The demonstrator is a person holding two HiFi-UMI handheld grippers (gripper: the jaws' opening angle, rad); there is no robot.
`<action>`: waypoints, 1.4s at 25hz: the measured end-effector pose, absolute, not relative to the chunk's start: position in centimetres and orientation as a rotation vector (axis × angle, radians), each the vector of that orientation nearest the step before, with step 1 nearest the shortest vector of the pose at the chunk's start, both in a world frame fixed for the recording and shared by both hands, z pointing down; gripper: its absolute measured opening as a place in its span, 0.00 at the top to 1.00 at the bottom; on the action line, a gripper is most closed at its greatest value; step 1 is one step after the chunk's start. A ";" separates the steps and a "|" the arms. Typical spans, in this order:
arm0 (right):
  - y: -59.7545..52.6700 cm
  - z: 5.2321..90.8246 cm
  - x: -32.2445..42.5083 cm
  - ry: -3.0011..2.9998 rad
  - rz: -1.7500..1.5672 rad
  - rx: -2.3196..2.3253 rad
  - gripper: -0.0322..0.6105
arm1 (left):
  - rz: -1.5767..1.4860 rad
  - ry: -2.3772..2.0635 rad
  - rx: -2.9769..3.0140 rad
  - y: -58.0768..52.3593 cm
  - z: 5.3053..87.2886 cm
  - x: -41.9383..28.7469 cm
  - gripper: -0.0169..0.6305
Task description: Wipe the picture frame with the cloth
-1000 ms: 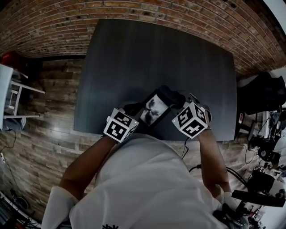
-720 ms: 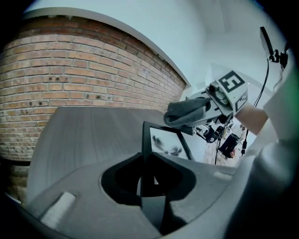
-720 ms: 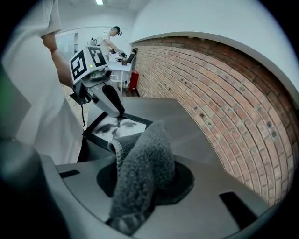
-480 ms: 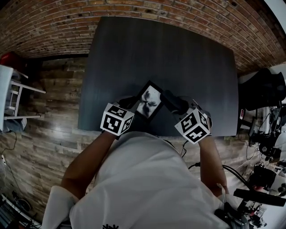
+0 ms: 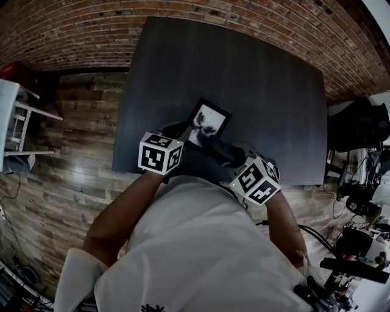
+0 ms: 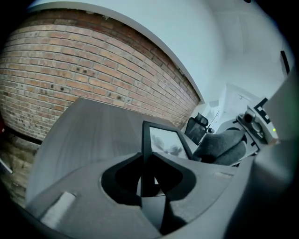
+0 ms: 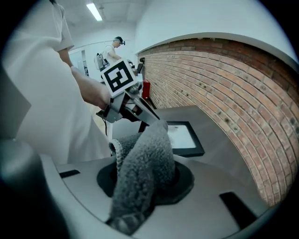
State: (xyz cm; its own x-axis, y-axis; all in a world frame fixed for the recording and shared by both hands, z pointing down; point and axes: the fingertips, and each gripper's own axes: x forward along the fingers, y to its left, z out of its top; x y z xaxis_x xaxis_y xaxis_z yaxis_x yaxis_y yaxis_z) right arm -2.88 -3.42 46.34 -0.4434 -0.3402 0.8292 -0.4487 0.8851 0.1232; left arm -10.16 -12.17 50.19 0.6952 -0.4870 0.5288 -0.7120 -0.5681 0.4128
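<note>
The picture frame (image 5: 208,121) is a black rectangle holding a grey-toned print. It sits above the near half of the dark table (image 5: 256,73), turned so that one corner points towards the person. The left gripper (image 5: 178,130) holds it at the near left edge. In the left gripper view the two jaws are closed on that black edge, which stands upright between them while the glass face slopes away to the right. From the views available it cannot be determined whether the far side of the picture frame rests on the table or is lifted clear of it. The right gripper (image 5: 234,159) carries the cloth (image 5: 220,151), a dark grey, nubby piece. In the right gripper view the jaws are clamped on the bunched cloth, which fills the gap between them and rises in a folded hump past the tips. The free end of the cloth lies just beside the near right edge of the picture frame; contact between the two cannot be confirmed. Both grippers are positioned at the near edge of the table, close to the person's white shirt (image 5: 201,244), with the left gripper to the left of the picture frame and the right gripper below and to its right. A brick wall (image 5: 256,18) runs behind the table, and a wooden floor (image 5: 67,158) lies to its left.
</note>
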 end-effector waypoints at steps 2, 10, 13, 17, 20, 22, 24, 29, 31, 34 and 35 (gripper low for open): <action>-3.5 45.9 -4.8 -2.094 0.130 0.537 0.81 | 0.478 -0.911 2.279 -12.4 50.4 -10.4 0.86; -3.7 46.5 -8.7 -2.081 0.085 0.468 0.81 | 0.448 -0.918 2.258 -13.1 50.6 -11.6 0.86; -4.0 46.3 -7.3 -2.089 0.110 0.531 0.81 | 0.423 -0.914 2.243 -13.4 50.9 -12.9 0.86; -5.5 46.0 -4.1 -2.056 0.121 0.668 0.81 | 0.386 -0.888 2.212 -13.5 51.2 -13.9 0.86; -7.1 45.5 -1.4 -2.046 0.143 0.797 0.81 | 0.362 -0.860 2.195 -13.2 51.3 -13.9 0.86; -8.4 44.9 0.3 -2.049 0.161 0.891 0.81 | 0.337 -0.826 2.175 -12.9 51.2 -13.4 0.86; -9.9 44.3 1.8 -2.056 0.164 0.969 0.81 | 0.309 -0.786 2.154 -12.7 51.1 -12.8 0.86; -10.7 44.5 3.4 -2.058 0.173 0.995 0.81 | 0.239 -0.726 2.097 -11.8 50.9 -11.0 0.86; -9.9 44.7 3.1 -2.082 0.191 0.964 0.81 | 0.214 -0.729 2.067 -11.8 50.9 -10.5 0.86; -8.4 45.1 2.3 -2.133 0.200 0.895 0.81 | 0.180 -0.742 2.028 -12.2 51.0 -9.9 0.86; -7.7 45.3 2.0 -2.152 0.201 0.866 0.81 | 0.177 -0.750 2.019 -12.4 51.1 -9.7 0.86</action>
State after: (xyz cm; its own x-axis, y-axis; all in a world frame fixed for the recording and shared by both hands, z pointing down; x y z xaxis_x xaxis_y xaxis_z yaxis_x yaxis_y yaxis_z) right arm 2.01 -7.71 45.27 -0.4535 -0.5174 0.7257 -0.6425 0.7541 0.1360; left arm -9.74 -12.36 51.06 0.8020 -0.4371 0.4071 -0.5728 -0.3694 0.7318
